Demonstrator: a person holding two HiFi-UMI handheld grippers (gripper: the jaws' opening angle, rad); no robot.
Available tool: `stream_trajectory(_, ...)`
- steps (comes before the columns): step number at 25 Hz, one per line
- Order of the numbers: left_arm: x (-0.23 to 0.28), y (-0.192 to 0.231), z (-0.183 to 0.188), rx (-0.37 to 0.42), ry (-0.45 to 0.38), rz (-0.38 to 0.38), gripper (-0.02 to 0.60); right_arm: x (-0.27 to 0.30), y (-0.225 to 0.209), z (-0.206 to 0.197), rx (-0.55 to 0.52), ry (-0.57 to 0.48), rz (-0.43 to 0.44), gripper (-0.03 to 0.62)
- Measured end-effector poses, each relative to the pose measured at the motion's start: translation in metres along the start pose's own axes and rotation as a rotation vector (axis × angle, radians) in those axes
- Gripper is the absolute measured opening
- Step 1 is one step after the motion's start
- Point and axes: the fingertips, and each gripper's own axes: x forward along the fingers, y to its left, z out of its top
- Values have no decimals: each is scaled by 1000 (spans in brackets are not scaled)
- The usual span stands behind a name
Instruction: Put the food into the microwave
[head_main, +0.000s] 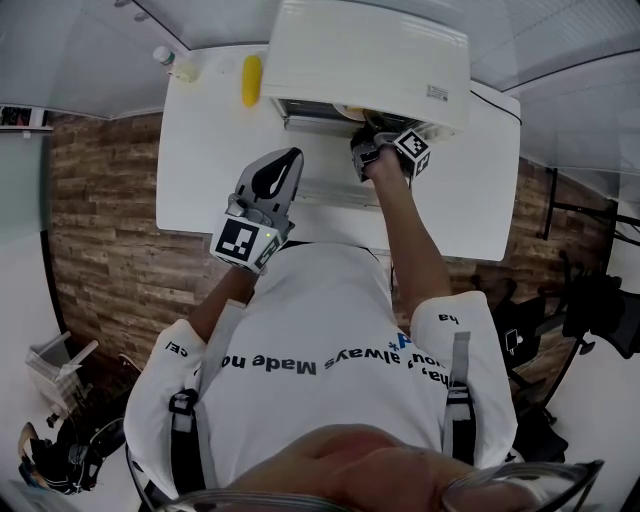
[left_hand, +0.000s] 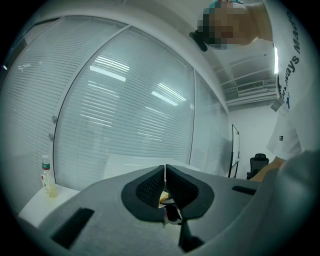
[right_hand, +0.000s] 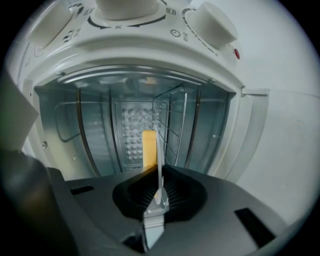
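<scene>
A white microwave (head_main: 370, 55) stands at the back of the white table (head_main: 200, 170) with its door (head_main: 325, 188) dropped open toward me. My right gripper (head_main: 383, 150) is at the mouth of the oven, shut on the rim of a thin white plate (right_hand: 159, 150). The right gripper view (right_hand: 159, 192) shows the plate edge-on, with a yellow piece of food (right_hand: 149, 147) on it, reaching into the metal cavity (right_hand: 95, 130). My left gripper (head_main: 288, 160) is shut and empty in front of my chest. In its own view (left_hand: 165, 172) the pads meet and it points at window blinds.
A yellow item (head_main: 251, 80) and a small bottle (head_main: 163, 55) sit at the table's back left; the bottle (left_hand: 46, 175) also shows in the left gripper view. The microwave's knobs (right_hand: 210, 22) lie beside the opening. An office chair (left_hand: 258, 162) stands off to the right.
</scene>
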Motion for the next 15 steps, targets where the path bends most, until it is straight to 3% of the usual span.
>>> stream_trajectory(15, -6, 7, 2, -2, -8, 17, 16, 9, -1, 6, 34, -33, 11, 20)
